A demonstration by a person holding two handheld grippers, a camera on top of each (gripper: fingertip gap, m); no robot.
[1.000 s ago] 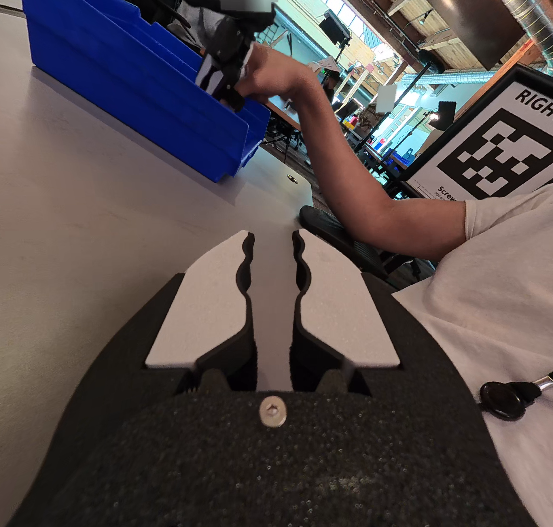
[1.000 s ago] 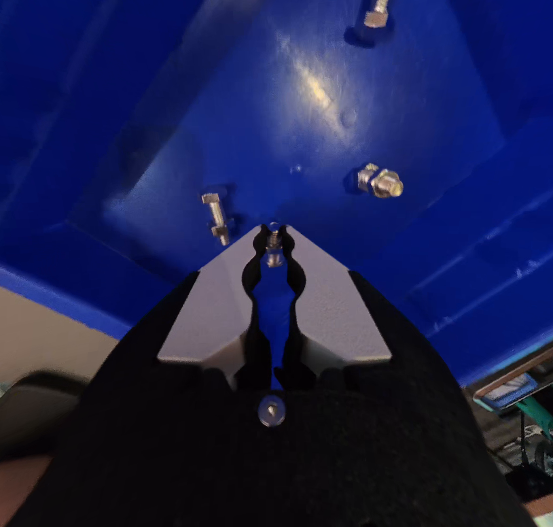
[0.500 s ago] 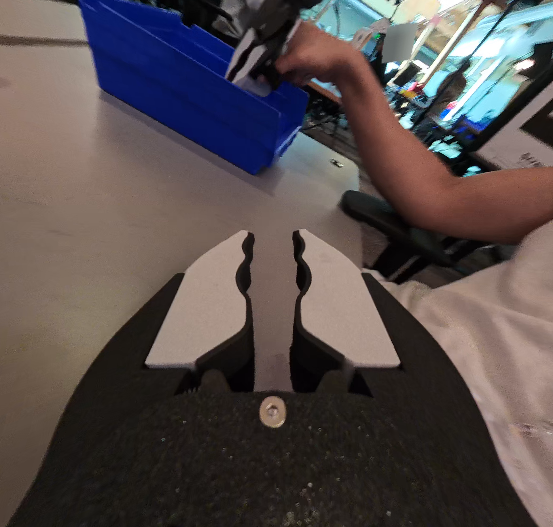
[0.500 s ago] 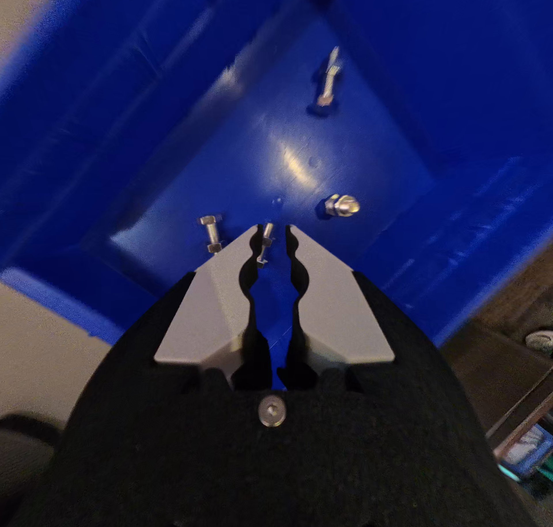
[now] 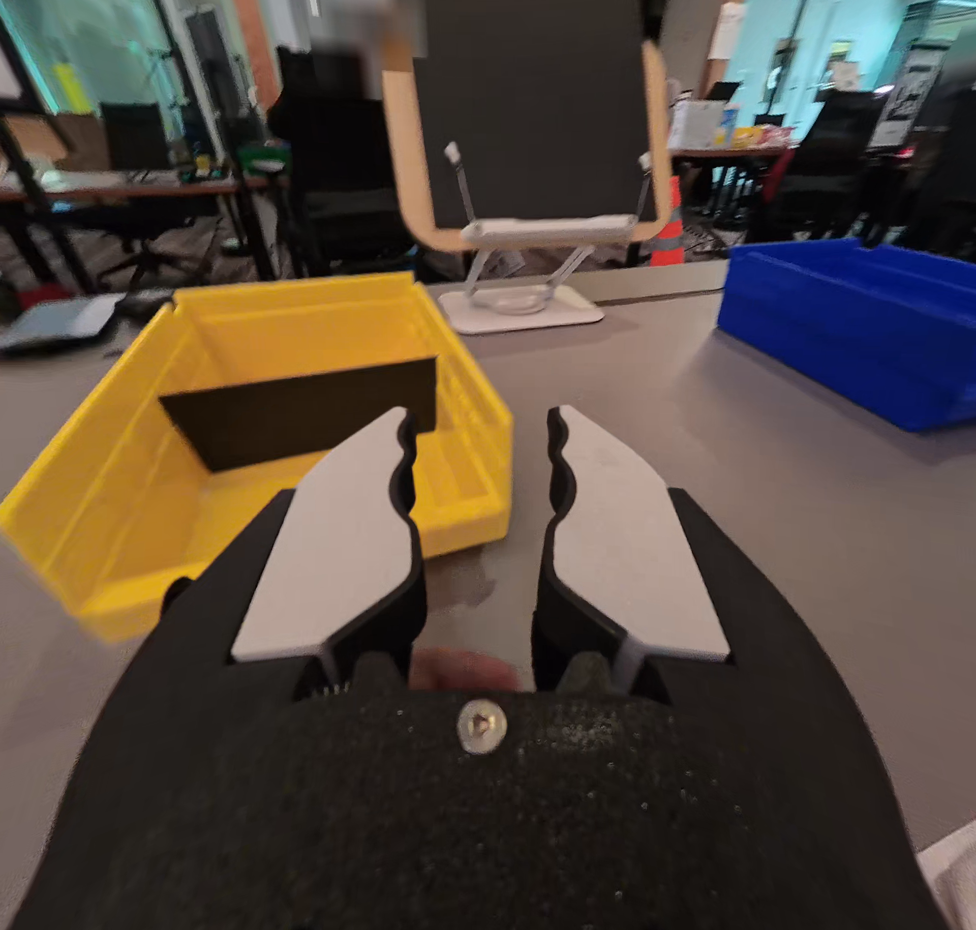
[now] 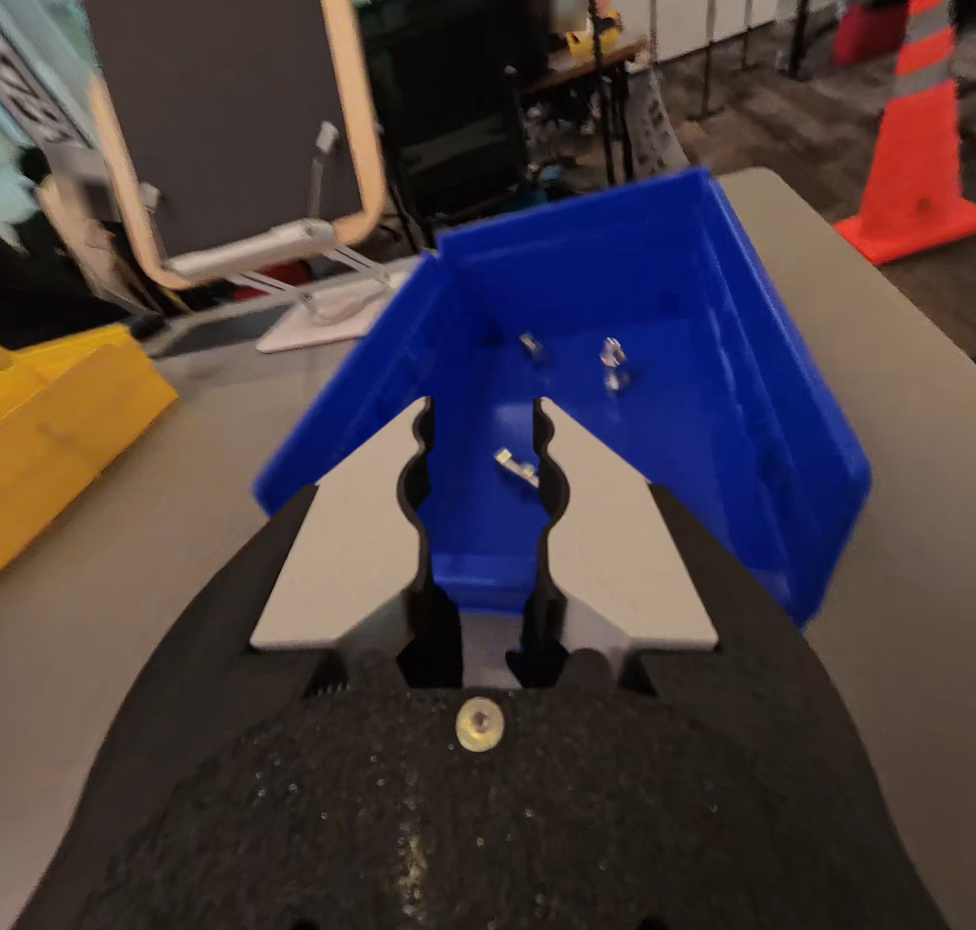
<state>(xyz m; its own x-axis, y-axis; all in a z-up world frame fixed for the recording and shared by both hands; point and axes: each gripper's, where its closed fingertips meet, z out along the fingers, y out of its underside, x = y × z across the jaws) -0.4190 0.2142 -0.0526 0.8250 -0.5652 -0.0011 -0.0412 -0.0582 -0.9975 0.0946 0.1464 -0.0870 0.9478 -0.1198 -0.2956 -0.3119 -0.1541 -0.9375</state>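
Observation:
My left gripper (image 5: pixel 479 418) is open and empty above the grey table (image 5: pixel 686 482). It is at the near right corner of a yellow bin (image 5: pixel 105 482) with a black divider (image 5: pixel 301 413) across it. My right gripper (image 6: pixel 481 408) is open, above the near end of a blue bin (image 6: pixel 369 376). A small silver bolt (image 6: pixel 515 469) shows between its fingers, close to the right pad, and seems to lie on the bin floor. Two more bolts (image 6: pixel 533 347) (image 6: pixel 612 358) lie farther in. The blue bin also shows at the right in the left wrist view (image 5: pixel 845 334).
A dark panel on a silver stand (image 5: pixel 528 112) stands at the table's far edge, between the bins. An orange cone (image 6: pixel 919 112) stands on the floor beyond the table's right corner. The yellow bin shows at the left in the right wrist view (image 6: pixel 79 413). About 50 cm separates my left fingertips from my right.
My right gripper opened, let go of the small bolt pinched at its tips, and pulled back out of the blue bin. My left gripper swung from the blue bin to the yellow bin and opened wider.

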